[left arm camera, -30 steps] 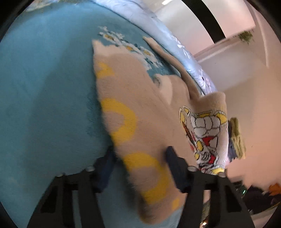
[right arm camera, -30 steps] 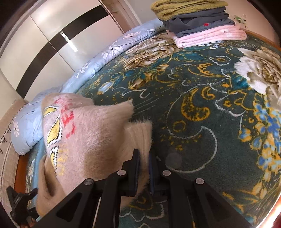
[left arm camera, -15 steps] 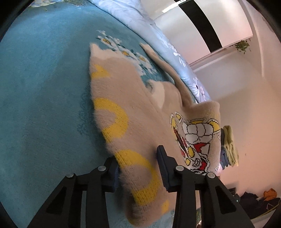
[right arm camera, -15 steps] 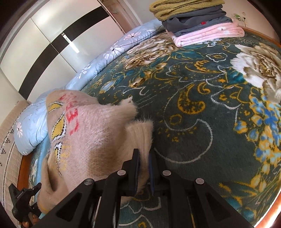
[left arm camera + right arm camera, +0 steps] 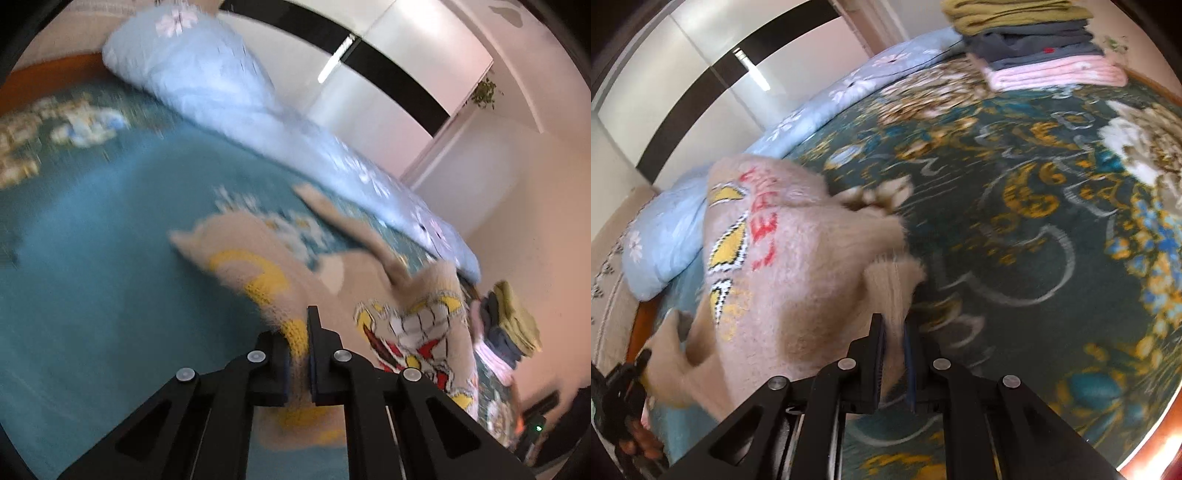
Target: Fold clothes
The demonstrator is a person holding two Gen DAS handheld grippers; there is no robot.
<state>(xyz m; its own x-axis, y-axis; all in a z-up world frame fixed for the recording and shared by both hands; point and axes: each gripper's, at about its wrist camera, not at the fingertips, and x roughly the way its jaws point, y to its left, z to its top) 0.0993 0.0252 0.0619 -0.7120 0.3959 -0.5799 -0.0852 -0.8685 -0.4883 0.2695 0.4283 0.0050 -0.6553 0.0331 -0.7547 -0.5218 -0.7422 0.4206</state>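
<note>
We saw a bed covered by a dark teal plush blanket patterned with gold scrolls and pale flowers [image 5: 1015,229], with a light blue flowered quilt [image 5: 229,96] bunched along its far edge. On the blanket lay the task's thing, a fuzzy beige knitted sweater with yellow rings and a red, white and yellow cartoon figure [image 5: 417,332]. It was partly raised and bunched between our two tools, one sleeve trailing toward the quilt. At a far corner of the bed sat a neat stack of folded garments, olive on top, grey in the middle, pink beneath [image 5: 1038,48].

We judged the sweater to be light, soft and limp, so it would sag and crumple wherever it was not supported. Its long nap looked grippy, not slippery. Hems, cuffs and shoulder seams seemed the firmest places to take hold.

Our left claw [image 5: 298,347] was pinching a yellow-ringed edge of the knit, its jaws nearly together. Our right claw [image 5: 894,343] was likewise pressed together on a tuft of beige fabric, lifting it off the blanket. Both views were blurred.
</note>
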